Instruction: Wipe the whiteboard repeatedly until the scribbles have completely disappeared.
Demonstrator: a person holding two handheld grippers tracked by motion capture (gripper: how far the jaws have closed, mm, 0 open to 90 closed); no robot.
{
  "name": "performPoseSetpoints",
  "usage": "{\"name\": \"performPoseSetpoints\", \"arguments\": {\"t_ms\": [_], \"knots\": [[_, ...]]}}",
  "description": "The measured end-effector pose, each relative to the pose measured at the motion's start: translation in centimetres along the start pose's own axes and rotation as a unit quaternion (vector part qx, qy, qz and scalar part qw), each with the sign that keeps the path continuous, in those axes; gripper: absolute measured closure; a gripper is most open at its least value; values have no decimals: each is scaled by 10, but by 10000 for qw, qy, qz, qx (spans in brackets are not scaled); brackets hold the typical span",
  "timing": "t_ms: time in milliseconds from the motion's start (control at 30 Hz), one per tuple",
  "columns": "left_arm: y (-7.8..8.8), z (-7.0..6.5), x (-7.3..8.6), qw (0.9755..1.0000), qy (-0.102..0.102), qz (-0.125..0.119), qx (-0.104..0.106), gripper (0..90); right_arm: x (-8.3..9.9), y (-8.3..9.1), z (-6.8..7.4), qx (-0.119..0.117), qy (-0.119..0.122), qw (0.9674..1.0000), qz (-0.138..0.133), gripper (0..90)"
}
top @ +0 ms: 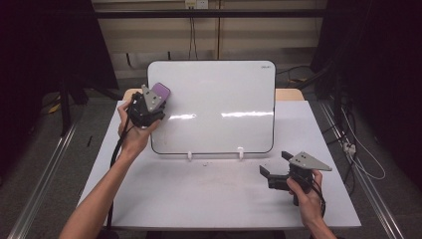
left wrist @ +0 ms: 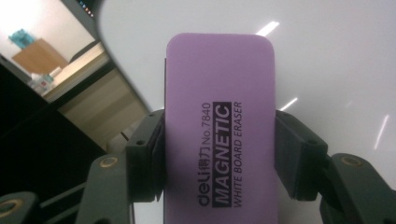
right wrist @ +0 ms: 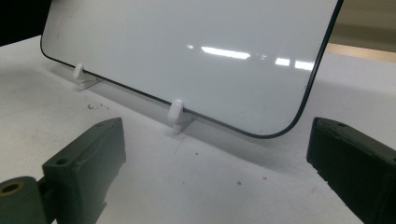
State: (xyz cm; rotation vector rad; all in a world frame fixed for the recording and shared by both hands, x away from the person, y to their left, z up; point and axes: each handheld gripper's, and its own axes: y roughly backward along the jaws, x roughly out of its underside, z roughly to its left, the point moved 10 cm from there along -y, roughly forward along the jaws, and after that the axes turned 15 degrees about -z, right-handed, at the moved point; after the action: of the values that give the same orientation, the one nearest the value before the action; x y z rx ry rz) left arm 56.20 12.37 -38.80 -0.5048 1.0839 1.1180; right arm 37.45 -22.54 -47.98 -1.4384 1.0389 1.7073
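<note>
One purple eraser [left wrist: 219,135] sits clamped in left hand-held gripper [top: 149,107].

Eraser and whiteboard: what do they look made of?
Purple eraser: matte, likely foam or soft plastic; no glare, printed "magnetic white board eraser". Whiteboard: glossy hard coated sheet, mirrors lamp streaks; dark thin rim. White clip feet: likely plastic.
</note>
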Motion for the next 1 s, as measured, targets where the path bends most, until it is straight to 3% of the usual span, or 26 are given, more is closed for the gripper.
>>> {"name": "performPoseSetpoints", "arguments": {"t_ms": [67,200,267,333,500,600,767,833,867,900,1000], "knots": [[2,-7,3,9996,-292,50,23,414,0,0,0,5,13,10000,7,44],[10,-34,14,9986,-476,25,210,414,0,0,1,-14,21,10000,-1,44],[15,-48,20,9984,-461,27,325,413,-1,0,1,5,15,10000,-25,44],[22,-64,30,9986,-284,8,455,413,-1,0,1,11,5,10000,-31,44],[37,-94,46,9958,-548,183,708,413,-1,0,2,-7,18,10000,-23,45],[35,-88,45,9959,-514,178,717,413,-1,-1,3,-27,37,10000,-8,45],[29,-45,38,9993,-222,147,271,413,0,-1,3,-23,21,10000,2,45],[30,-37,36,9996,-228,140,133,413,0,-1,2,-23,10,10000,1,45],[31,-35,37,9993,-311,167,152,414,0,-1,2,-22,13,10000,1,44],[32,-37,39,9994,-267,144,157,413,0,-1,2,-22,15,10000,1,45],[37,-51,48,9988,-375,155,257,413,0,-1,3,-20,11,10000,-3,44]]}}
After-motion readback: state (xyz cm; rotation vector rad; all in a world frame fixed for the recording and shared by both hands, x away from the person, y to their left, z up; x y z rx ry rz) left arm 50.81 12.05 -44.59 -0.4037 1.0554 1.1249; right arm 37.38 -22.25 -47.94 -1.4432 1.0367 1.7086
